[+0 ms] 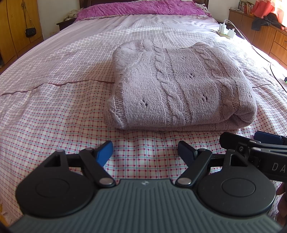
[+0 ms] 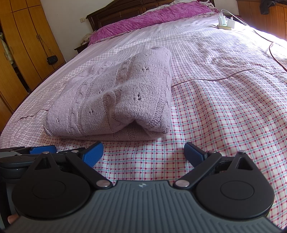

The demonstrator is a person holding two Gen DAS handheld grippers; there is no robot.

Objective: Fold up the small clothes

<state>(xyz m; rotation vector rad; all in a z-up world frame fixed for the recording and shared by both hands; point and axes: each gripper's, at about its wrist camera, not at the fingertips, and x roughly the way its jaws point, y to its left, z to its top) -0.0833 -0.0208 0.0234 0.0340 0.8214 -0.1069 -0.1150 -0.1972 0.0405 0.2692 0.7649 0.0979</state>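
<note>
A lilac cable-knit sweater (image 1: 172, 86) lies folded into a thick bundle on the checked bed sheet (image 1: 53, 111); the right wrist view shows the same sweater (image 2: 114, 96) from its right end, layers stacked. My left gripper (image 1: 145, 151) stands open just short of the sweater's near edge, nothing between its blue pads. My right gripper (image 2: 143, 152) is also open and empty, hovering over the sheet (image 2: 224, 111) near the sweater's front right corner. Each gripper shows at the edge of the other's view: the right one (image 1: 254, 143), the left one (image 2: 35, 150).
A magenta quilt (image 1: 141, 8) lies at the head of the bed. A power strip with white chargers (image 1: 226, 30) and a dark cable (image 1: 274, 71) rest at the right. Wooden wardrobes (image 2: 23, 46) stand left, a wooden dresser (image 1: 265, 35) right.
</note>
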